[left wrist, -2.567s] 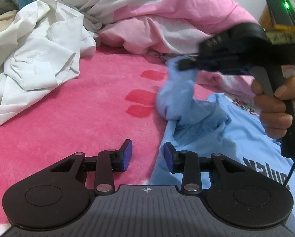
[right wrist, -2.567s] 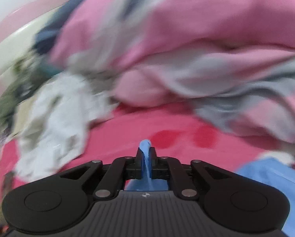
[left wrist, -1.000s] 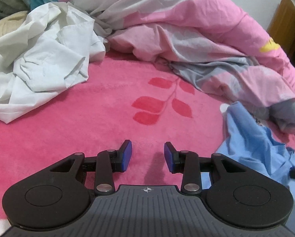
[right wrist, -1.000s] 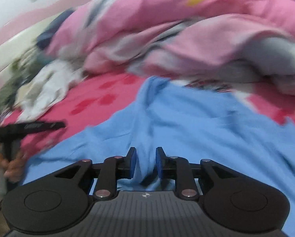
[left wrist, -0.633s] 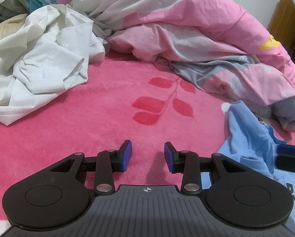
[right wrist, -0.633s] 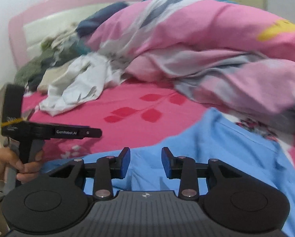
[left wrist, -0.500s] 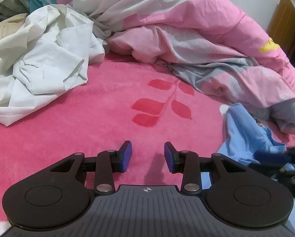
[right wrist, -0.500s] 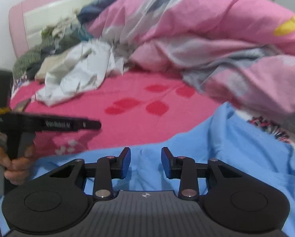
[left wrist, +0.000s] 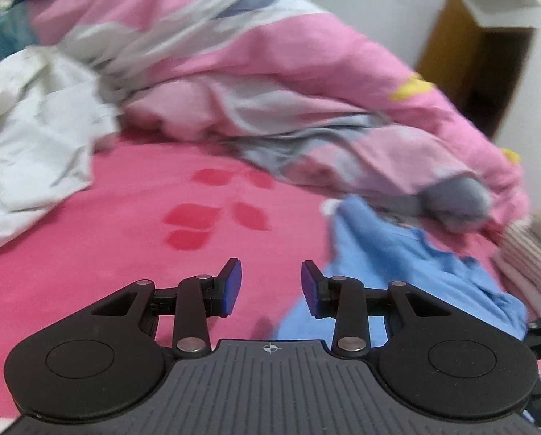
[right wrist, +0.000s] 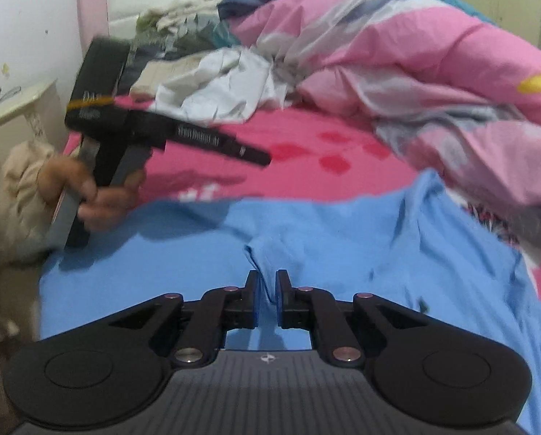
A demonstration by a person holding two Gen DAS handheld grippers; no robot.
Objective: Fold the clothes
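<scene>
A light blue shirt lies spread on the pink bed; its edge shows at the right in the left wrist view. My right gripper hovers low over the shirt, its jaws narrowed to a small gap around a raised fold, with nothing clearly pinched. My left gripper is open and empty above the pink blanket, just left of the shirt's edge. In the right wrist view the left gripper is held up at the left by a hand.
A rumpled pink and grey duvet fills the back and right. A pile of white clothes lies at the left. The pink blanket covers the bed. A wooden cabinet stands far right; a white bedside table at the left.
My right gripper let go of the blue cloth it held up, dropped low over the spread shirt, opened, then narrowed its jaws. My left gripper stayed open and swung to the right.
</scene>
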